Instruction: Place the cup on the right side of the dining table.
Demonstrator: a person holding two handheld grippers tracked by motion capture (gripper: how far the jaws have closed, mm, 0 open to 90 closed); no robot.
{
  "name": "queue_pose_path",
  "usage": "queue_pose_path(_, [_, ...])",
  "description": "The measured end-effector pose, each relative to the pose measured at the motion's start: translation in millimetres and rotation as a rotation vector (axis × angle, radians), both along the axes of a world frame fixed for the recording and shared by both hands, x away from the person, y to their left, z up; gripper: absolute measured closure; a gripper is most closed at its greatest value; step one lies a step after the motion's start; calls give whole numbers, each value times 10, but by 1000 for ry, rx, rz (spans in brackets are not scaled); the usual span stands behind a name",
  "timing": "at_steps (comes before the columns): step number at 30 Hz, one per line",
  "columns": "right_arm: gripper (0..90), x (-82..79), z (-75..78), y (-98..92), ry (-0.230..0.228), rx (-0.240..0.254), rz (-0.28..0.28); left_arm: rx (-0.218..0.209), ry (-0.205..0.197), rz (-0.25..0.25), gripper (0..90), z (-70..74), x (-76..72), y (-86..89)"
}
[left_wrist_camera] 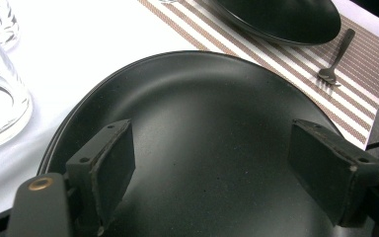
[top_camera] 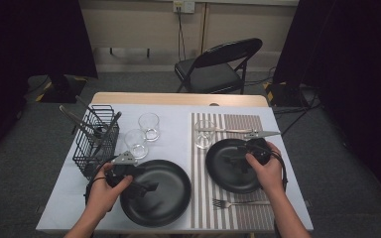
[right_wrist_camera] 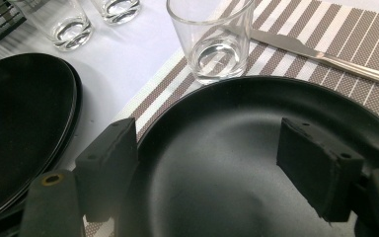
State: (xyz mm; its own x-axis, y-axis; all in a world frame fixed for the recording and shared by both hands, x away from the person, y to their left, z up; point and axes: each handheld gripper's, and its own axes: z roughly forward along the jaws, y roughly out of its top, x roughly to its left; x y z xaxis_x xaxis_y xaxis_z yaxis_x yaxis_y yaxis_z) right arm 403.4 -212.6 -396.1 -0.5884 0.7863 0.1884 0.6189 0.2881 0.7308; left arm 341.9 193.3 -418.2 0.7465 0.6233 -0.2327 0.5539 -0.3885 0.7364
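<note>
The room is dim, with dark curtains at both sides of the high view, while the pale tabletop (top_camera: 178,144) is lit evenly from above. The black plate (left_wrist_camera: 202,128) carries a soft, broad sheen. The glass (right_wrist_camera: 212,34) shows small bright glints. Near the lens, the tongs (left_wrist_camera: 227,168) look slightly soft.

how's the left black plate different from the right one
The left plate lies on the bare white table; the right plate lies on the striped placemat. The left plate looks larger and seems to be stacked on another; the right one is single. A glass, knife and fork surround the right plate. Both are round, black and empty.
</note>
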Motion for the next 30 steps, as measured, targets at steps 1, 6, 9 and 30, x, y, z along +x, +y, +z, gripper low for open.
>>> queue_pose_path(1, [232,-8,-7,-5,0,2,-2,1,0,0,184,0,0,0])
queue_pose_path(6, [231,-49,-52,-35,6,12,-7,4,0,-2,184,-2,0,-4])
queue_pose_path(9, [232,-73,-80,-55,6,15,-4,3,-1,0,185,-2,1,-5])
queue_pose_path(30, [231,-234,-210,-235,10,26,-28,6,1,-6,185,-6,3,-20])
